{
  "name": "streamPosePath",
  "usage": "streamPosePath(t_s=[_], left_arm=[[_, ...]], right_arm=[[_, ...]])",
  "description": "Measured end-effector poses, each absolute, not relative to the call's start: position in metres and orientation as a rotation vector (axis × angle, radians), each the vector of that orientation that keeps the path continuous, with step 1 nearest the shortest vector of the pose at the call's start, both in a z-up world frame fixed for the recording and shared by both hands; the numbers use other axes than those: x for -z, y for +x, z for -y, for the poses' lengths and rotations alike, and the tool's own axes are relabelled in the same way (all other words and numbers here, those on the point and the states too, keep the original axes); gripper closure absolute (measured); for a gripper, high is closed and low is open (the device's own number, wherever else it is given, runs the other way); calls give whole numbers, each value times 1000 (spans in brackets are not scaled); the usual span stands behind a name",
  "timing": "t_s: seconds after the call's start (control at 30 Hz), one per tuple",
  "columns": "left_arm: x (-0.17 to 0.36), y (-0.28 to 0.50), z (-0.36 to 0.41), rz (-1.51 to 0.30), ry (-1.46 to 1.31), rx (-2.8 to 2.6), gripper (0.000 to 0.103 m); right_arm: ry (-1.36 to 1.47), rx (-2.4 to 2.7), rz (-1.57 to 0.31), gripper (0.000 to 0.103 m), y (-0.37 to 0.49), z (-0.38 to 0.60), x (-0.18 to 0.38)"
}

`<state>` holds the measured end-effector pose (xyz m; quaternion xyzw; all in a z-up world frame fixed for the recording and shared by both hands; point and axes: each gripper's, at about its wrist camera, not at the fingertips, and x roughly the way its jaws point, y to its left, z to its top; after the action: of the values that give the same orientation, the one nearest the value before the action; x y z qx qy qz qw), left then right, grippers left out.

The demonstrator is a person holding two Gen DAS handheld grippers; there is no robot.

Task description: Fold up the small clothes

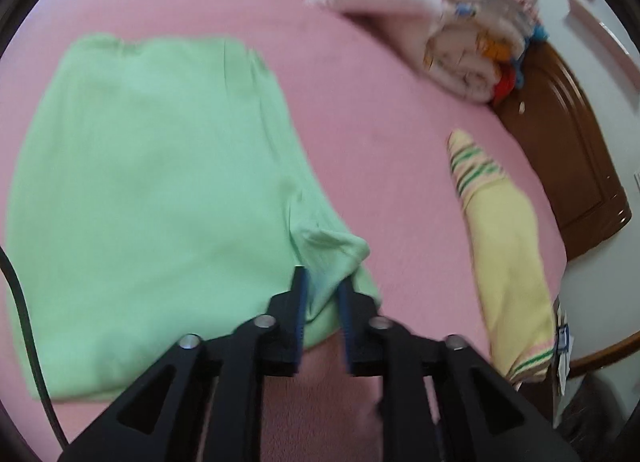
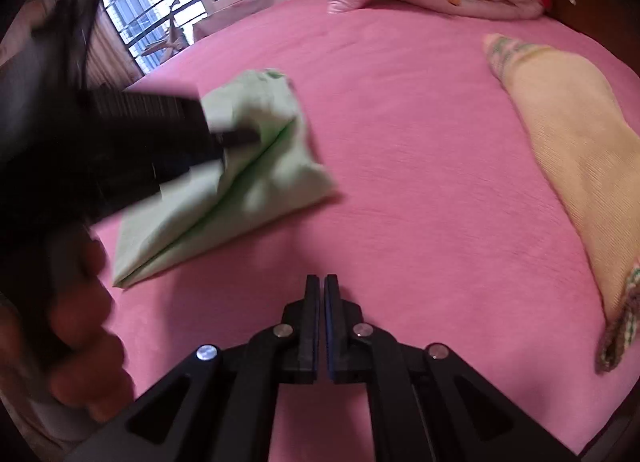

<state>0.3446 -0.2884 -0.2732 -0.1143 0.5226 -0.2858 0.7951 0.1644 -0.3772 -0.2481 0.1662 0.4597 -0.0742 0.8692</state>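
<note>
A light green garment [image 1: 152,198] lies spread on the pink bed [image 1: 360,110]. My left gripper [image 1: 322,282] is shut on the green garment's near right corner, with a bunched fold of cloth between its blue pads. In the right wrist view the green garment [image 2: 240,190] lies folded over at the left, with the left gripper's black body [image 2: 132,150] and the hand that holds it above it. My right gripper [image 2: 321,282] is shut and empty over the bare pink sheet, apart from the green garment.
A folded yellow garment with striped cuffs [image 1: 508,246] lies at the right, also in the right wrist view [image 2: 572,158]. A pink pillow and patterned blankets [image 1: 432,18] sit at the far end. A brown wooden headboard [image 1: 568,150] borders the bed's right side.
</note>
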Motion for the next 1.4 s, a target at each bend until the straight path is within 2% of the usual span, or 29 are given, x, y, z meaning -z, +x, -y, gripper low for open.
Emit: streamPosePath(t_s=[0.1,0.2,0.37,0.5,0.57,0.63,0.7,0.9,0.97,1.0,1.03,1.07,1.1,1.13,1.17,1.2,1.3,1.4], left_arm=[[280,344,278,-1145,-307,607,53],[272,338,259,-1119,-362,617,40],[246,329,217,-1057,-375,594,37],[236,323,177,-1008,-229,428,37],[239,323,153,-1008,-186,358,37],[246,326,130,-1034,-195,312,37],[255,329,114,-1076,-229,292,37],[277,330,77,-1136,-312,281,37],[279,330,74,-1140,-310,290,37],[281,329,74,-1140,-305,295,37],[281,330,78,-1140,-288,302,37],[282,329,80,-1143,-273,306,37],[282,329,82,-1144,-251,310,44],[282,329,88,-1143,-238,319,58],[281,330,101,-1150,-227,337,90],[279,330,108,-1158,-218,356,94],[273,323,108,-1135,-185,352,94],[273,321,105,-1148,-186,353,94]], right_arm=[[371,150,-959,100,167,384,247],[433,108,-934,100,168,396,239],[483,64,-907,100,185,403,226],[430,17,-908,100,205,393,218],[365,10,-909,90,218,382,213],[317,-4,-911,61,230,373,211],[281,-3,-907,56,239,366,211],[247,-9,-928,57,264,359,223],[216,-12,-936,70,270,355,226],[197,-8,-942,86,270,353,227],[182,-8,-953,98,271,351,229],[181,-8,-955,98,271,351,230],[180,-6,-952,98,270,351,229],[185,1,-944,98,268,353,227],[197,5,-933,99,264,355,223],[210,6,-920,99,261,357,219],[247,16,-877,99,249,368,206],[234,42,-920,99,243,371,213]])
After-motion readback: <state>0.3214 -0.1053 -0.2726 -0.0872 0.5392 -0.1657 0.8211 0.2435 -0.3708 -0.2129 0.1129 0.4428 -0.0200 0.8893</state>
